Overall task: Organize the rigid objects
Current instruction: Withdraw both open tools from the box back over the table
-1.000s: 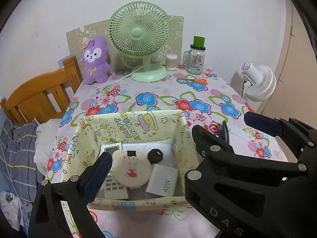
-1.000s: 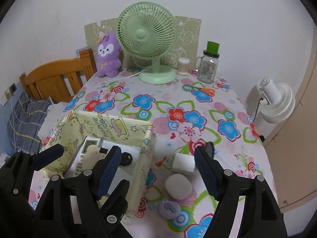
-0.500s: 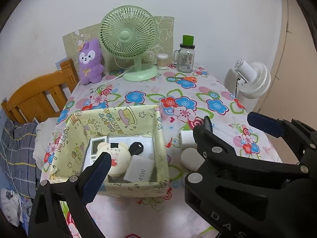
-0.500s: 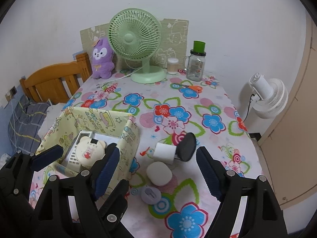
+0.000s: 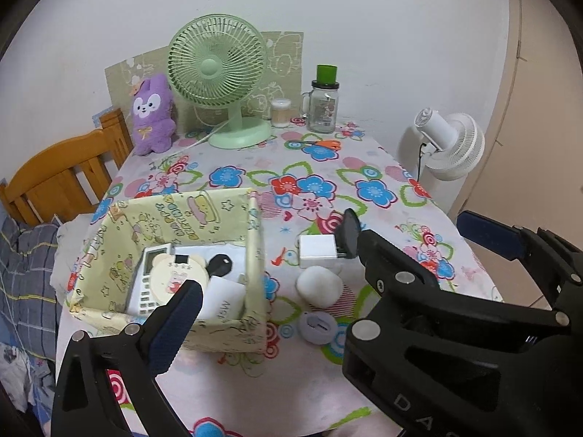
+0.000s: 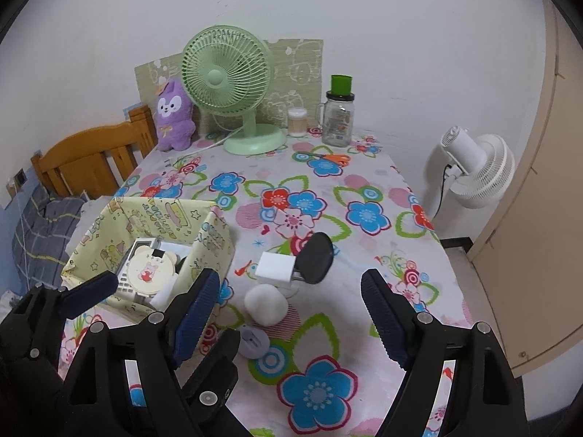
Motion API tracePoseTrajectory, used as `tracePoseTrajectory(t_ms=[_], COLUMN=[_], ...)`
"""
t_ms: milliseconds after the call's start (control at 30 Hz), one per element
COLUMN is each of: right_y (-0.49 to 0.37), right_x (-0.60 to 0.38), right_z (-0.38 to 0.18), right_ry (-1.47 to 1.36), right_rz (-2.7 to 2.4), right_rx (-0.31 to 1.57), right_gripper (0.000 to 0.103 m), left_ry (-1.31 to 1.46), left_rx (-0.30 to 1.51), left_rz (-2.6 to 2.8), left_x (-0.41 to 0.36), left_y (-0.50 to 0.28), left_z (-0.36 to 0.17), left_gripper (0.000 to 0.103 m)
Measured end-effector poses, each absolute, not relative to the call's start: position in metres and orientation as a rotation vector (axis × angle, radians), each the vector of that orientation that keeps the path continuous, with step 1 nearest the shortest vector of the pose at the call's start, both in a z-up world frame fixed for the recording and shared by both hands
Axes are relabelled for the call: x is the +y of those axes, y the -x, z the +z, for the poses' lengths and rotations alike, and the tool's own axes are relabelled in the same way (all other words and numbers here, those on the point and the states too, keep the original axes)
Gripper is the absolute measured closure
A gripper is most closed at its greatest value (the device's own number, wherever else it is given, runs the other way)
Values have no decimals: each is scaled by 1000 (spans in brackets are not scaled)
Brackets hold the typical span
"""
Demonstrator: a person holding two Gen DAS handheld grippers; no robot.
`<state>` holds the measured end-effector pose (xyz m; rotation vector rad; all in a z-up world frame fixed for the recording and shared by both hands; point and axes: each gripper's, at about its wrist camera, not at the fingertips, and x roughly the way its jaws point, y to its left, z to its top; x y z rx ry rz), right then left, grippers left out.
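Note:
A yellow fabric basket [image 5: 251,255] [image 6: 215,244] stands on the floral table and holds a white remote [image 5: 147,276], a round bear-face case [image 5: 175,276] [image 6: 149,267], a black key fob [image 5: 220,265] and a white charger [image 5: 224,302]. Loose to its right lie a white plug adapter [image 5: 316,252] [image 6: 275,268], a black oval disc [image 5: 349,233] [image 6: 316,263], a white oval pebble-like object [image 5: 319,285] [image 6: 265,304] and a small grey round case [image 5: 316,327] [image 6: 254,342]. My left gripper [image 5: 328,280] and right gripper [image 6: 291,313] are both open and empty, above the near table edge.
At the table's far side stand a green desk fan [image 5: 218,73], a purple plush [image 5: 151,116], a glass jar with a green lid [image 5: 323,103], a small cotton-swab tub [image 5: 280,113] and orange scissors [image 6: 328,157]. A wooden chair [image 5: 62,174] is left, a white floor fan [image 5: 452,145] right.
Both grippers have pulled back and up from the basket. The view has widened, and the loose objects right of the basket now show in the left wrist view.

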<state>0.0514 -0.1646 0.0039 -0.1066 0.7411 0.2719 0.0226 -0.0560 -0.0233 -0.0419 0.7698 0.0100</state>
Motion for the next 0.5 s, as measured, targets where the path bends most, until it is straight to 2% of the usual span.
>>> tracePoseTrajectory(t_ms=[500], right_y=[-51], right_x=[-204], right_z=[-8], right_ry=[95], right_rz=[211], right_rx=[747], right_gripper=[20], left_ry=[13], left_rx=[724], left_rz=[-10], left_x=[-98], left_y=[-21], left_z=[-34], left_gripper=[0])
